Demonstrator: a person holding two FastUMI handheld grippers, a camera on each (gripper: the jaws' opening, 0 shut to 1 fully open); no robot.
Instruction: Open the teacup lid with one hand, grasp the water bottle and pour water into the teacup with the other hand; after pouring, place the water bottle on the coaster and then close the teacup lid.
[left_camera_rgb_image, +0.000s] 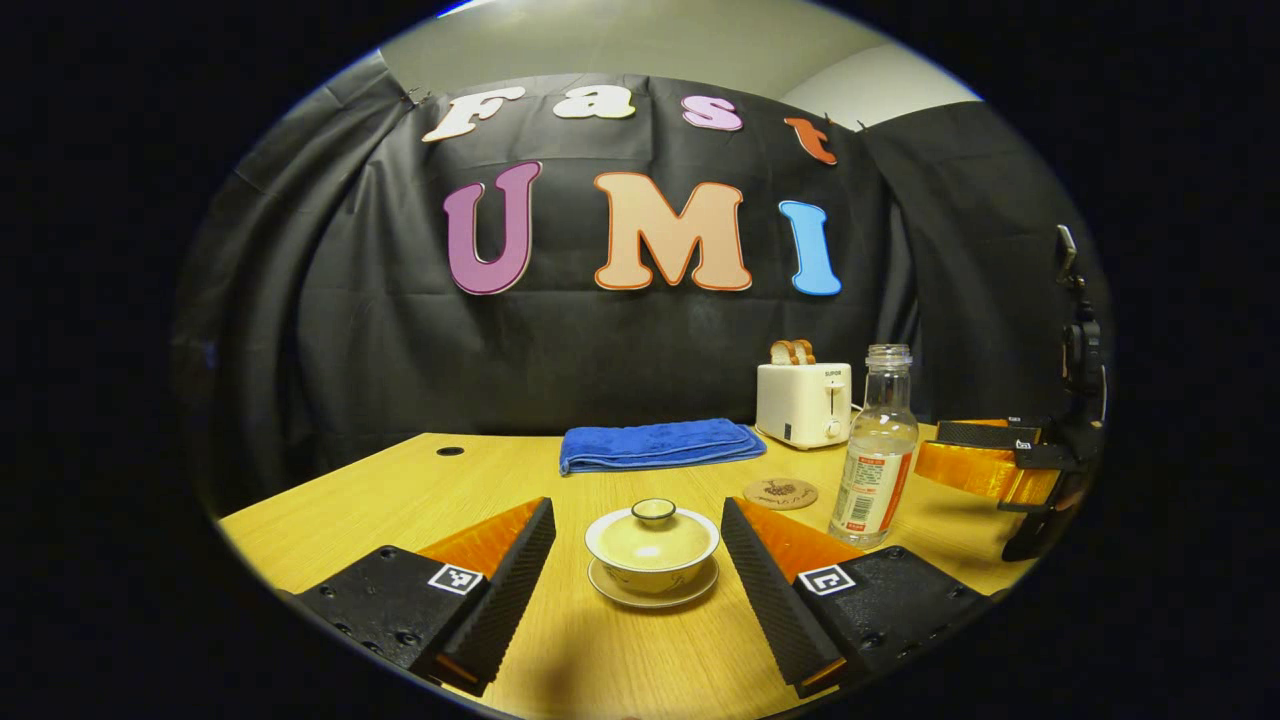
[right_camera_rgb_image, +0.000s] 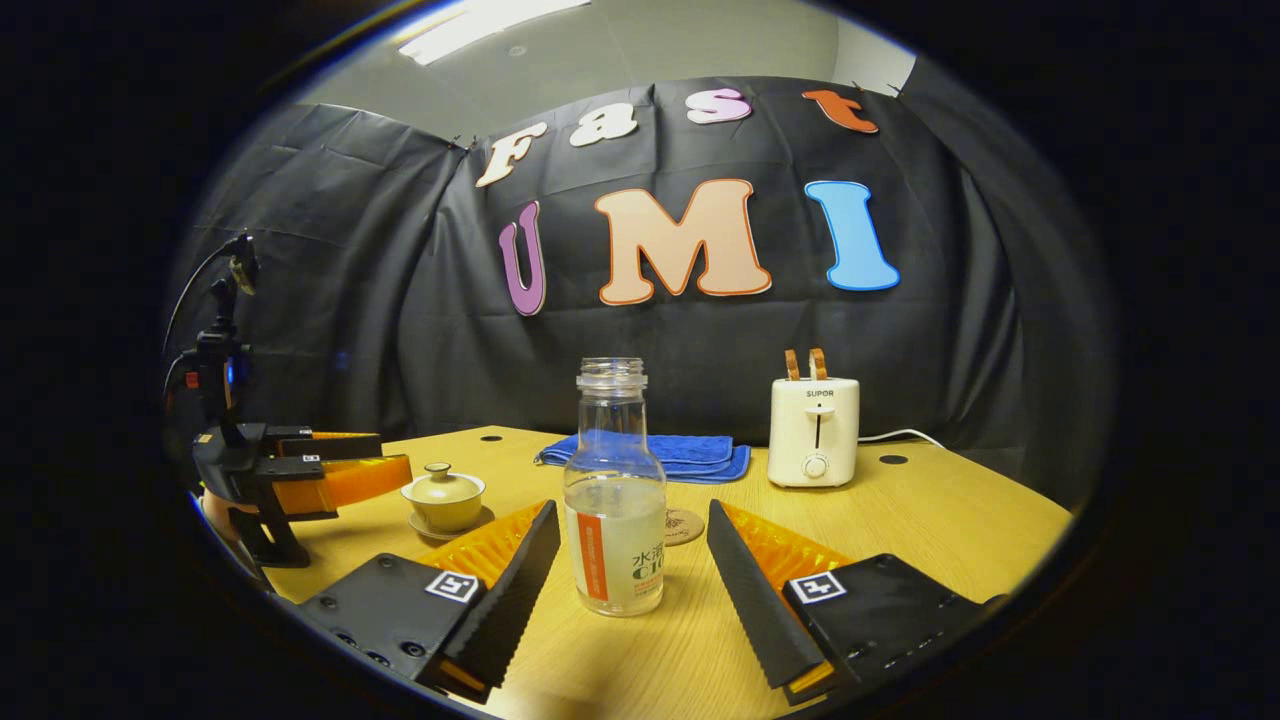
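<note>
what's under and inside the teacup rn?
Teacup sits on a saucer, lid on top. Contents can't be seen: the lid covers them. Both tools are open, touching nothing.

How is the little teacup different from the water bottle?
The cream ceramic teacup is short and wide; the clear glass water bottle is tall and narrow. The teacup wears its lid; the bottle's mouth is open. The teacup sits on a saucer; the bottle stands straight on the wooden table. Both stand upright, ungrasped.

Light wooden table (left_camera_rgb_image: 330, 510): lidded cream ceramic teacup (left_camera_rgb_image: 652, 545) centre; clear plastic water bottle (left_camera_rgb_image: 875, 450) at 3 o'clock; round, seemingly cork coaster (left_camera_rgb_image: 780, 493), folded blue towel (left_camera_rgb_image: 655, 443), white toaster (left_camera_rgb_image: 803, 403) toward 1 o'clock.
</note>
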